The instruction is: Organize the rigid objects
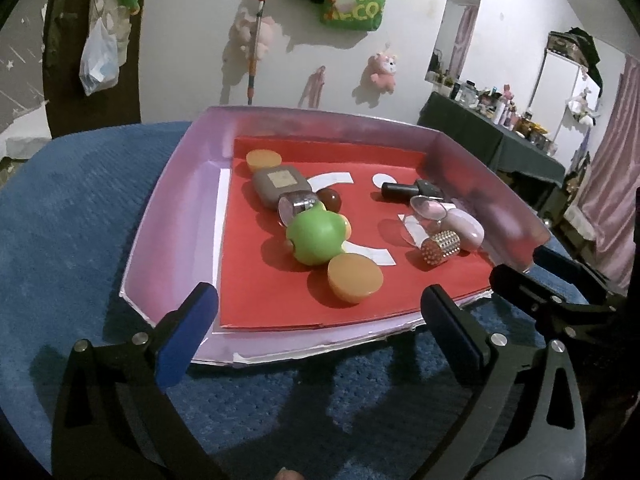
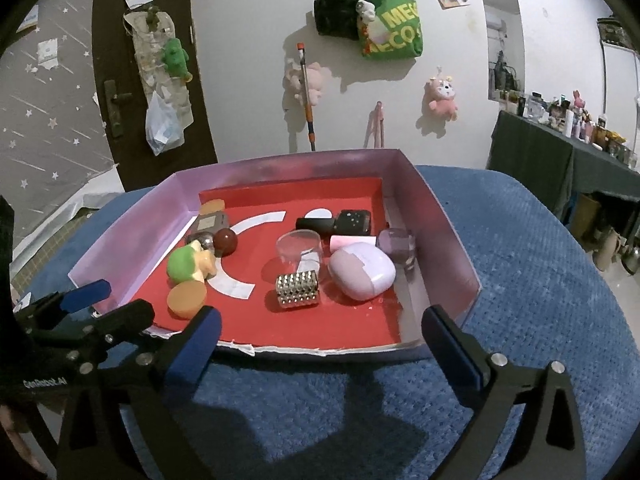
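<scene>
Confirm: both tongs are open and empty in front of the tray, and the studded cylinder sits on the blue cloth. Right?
Not quite. The studded cylinder lies inside the tray, on its red liner, not on the blue cloth; the right wrist view shows it. Left tongs and right tongs are open and empty.

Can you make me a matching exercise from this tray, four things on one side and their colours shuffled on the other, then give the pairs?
Things:
1. toy
2. ball
3. studded cylinder
4. case

Colours:
A. lilac
B. green
C. silver
D. dark red

Pairs: 1-B, 2-D, 3-C, 4-A

All four lie on the red liner of the tray.
</scene>
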A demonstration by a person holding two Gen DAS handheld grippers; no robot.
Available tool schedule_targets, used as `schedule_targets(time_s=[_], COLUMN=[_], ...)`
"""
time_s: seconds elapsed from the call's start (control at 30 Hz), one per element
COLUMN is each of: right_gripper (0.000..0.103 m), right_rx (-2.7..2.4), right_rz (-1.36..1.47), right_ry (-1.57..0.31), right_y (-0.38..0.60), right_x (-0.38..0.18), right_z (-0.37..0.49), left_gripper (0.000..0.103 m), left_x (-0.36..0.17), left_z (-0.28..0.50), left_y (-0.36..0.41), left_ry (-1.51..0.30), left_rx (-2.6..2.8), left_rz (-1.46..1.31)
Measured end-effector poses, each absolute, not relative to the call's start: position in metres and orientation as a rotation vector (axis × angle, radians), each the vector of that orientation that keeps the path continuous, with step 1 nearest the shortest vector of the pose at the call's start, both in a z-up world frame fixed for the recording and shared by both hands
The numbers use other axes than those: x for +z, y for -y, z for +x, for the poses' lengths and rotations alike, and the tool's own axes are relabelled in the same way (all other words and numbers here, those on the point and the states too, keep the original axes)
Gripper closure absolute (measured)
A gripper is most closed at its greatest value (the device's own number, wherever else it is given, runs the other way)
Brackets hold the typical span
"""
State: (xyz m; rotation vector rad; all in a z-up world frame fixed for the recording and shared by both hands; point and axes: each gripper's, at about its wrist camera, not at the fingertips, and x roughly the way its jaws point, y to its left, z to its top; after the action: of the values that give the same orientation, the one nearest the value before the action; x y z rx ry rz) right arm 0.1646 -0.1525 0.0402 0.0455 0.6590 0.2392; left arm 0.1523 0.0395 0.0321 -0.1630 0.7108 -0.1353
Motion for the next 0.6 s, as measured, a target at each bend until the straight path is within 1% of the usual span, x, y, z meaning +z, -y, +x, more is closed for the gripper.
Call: schedule_targets(time_s=[0.17, 0.6], right_gripper=[0.000, 0.000], right_rx=[0.221, 0.219], right_rz=[0.047, 0.021], right_ry=[-0.661, -0.684], right_y=[0.1537, 0.1503], right_x=[0.0400, 0.0372], right_z=[0.1639, 0.1669], left_gripper=[0.000, 0.000], left_x=[0.0257, 0.0237], left_z=[0.1578, 0.1577], left_y=[-0.0388, -0.0418], left_ry=[-0.759, -0.770], left_rx=[-0.110, -0.117], left_rz=[-0.163, -0.175])
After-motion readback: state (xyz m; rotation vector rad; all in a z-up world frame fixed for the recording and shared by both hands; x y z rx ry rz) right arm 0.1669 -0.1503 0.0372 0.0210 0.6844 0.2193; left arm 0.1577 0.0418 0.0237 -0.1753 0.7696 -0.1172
